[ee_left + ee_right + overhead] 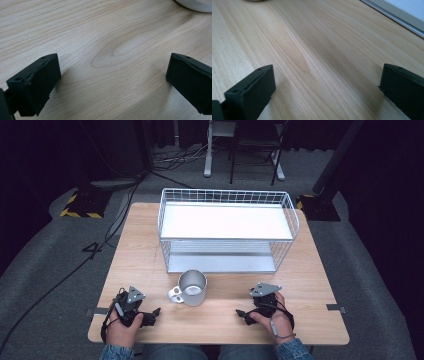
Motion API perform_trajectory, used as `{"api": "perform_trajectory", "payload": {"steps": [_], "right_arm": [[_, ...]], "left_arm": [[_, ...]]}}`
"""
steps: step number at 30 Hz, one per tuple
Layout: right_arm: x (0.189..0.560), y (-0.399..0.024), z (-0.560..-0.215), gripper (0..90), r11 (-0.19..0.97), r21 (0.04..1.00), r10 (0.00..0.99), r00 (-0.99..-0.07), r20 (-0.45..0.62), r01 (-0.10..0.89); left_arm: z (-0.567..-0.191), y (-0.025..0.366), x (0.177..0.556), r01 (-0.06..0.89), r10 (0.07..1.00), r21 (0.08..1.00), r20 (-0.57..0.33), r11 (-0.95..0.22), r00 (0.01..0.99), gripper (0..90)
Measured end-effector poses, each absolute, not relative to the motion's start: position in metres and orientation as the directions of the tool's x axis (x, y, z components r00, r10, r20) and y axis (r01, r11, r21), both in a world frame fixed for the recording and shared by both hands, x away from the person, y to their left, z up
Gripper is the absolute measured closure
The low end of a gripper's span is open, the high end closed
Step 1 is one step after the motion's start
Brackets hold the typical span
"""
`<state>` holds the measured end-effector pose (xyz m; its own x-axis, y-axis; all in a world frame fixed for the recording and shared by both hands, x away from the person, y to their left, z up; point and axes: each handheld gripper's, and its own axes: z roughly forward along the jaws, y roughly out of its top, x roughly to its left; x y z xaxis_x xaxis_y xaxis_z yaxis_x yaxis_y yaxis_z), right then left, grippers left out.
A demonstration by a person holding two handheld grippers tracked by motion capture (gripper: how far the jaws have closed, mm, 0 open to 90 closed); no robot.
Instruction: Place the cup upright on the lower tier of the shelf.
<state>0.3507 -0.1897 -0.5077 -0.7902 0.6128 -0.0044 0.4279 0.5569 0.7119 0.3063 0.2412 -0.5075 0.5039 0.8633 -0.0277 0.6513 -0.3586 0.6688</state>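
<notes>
A metal mug [192, 288] with its handle to the left stands upright on the wooden table [145, 255], in front of a white wire rack [227, 227] with two shelves. My left gripper [151, 316] rests near the front left of the table, left of the mug, its jaws wide apart over bare wood [112, 75]. My right gripper [242, 315] rests at the front right, right of the mug, also open over bare wood [324, 75]. Neither holds anything. The mug's base edge [197, 6] peeks in at the top right of the left gripper view.
The rack takes up the back half of the table. A pale strip of the rack's lowest shelf [402, 12] crosses the top right of the right gripper view. Beyond the table lie grey carpet, cables [75, 265] and furniture legs [207, 155].
</notes>
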Motion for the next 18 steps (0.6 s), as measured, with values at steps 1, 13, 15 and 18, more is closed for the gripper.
{"api": "perform_trajectory", "payload": {"steps": [1,13,15,18], "right_arm": [[0.3507,-0.1897,-0.5077,0.1,0.557,0.712,0.613,-0.790,-0.004,0.428],[0.3508,-0.1897,-0.5075,0.2,0.557,0.711,0.613,-0.790,-0.003,0.429],[0.3509,-0.1898,-0.5075,0.3,0.557,0.711,0.614,-0.790,-0.004,0.429],[0.3510,-0.1900,-0.5073,0.5,0.554,0.711,0.615,-0.788,0.001,0.434]], "left_arm": [[-0.5075,0.2412,0.3063,0.651,0.863,0.669,-0.027,-0.359,0.504,0.1],[-0.5074,0.2415,0.3067,0.650,0.861,0.668,-0.026,-0.363,0.508,0.1],[-0.5074,0.2416,0.3069,0.648,0.860,0.669,-0.024,-0.365,0.509,0.1],[-0.5075,0.2417,0.3079,0.648,0.860,0.670,-0.027,-0.362,0.509,0.1]]}}
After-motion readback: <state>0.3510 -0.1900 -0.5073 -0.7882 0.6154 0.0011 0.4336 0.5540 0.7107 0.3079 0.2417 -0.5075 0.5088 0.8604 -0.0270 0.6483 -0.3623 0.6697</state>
